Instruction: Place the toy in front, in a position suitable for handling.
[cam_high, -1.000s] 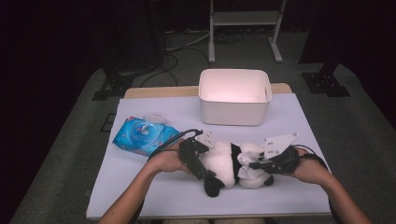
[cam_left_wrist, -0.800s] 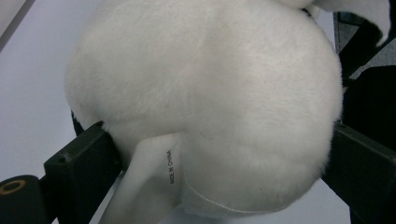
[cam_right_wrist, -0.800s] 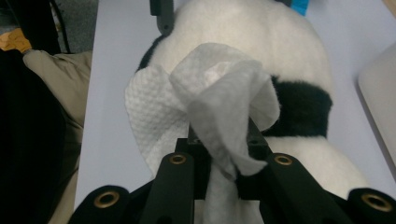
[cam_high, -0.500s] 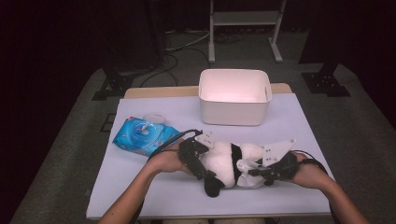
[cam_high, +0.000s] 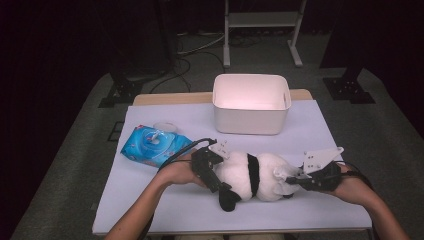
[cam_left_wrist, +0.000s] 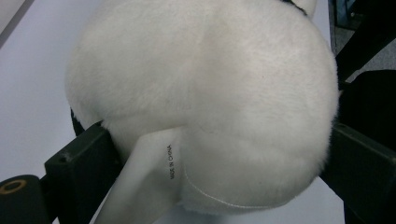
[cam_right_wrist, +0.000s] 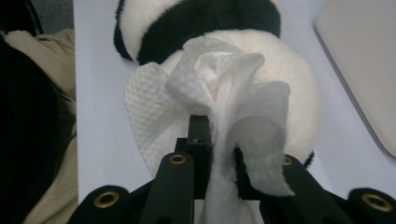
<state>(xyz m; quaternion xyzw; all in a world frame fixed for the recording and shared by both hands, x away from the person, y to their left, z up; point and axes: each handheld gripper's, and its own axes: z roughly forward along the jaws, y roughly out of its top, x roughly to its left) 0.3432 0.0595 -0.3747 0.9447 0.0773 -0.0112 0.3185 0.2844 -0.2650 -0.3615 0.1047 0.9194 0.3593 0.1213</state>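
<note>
My grippers (cam_high: 212, 167) were black, each topped with a grey three-cornered plate (cam_high: 322, 159). Brass-ringed holes (cam_right_wrist: 178, 159) dotted the jaws. A black cable (cam_high: 182, 152) trailed behind the left.

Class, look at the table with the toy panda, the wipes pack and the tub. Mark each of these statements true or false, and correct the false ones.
1. The left gripper clamps the toy panda. True.
2. The right gripper holds a white wipe against the panda. True.
3. The white tub holds the panda. False: the panda lies on the table, nearer the person than the tub.
4. The blue wipes pack sits inside the tub. False: it lies on the table, left of the panda.
</note>
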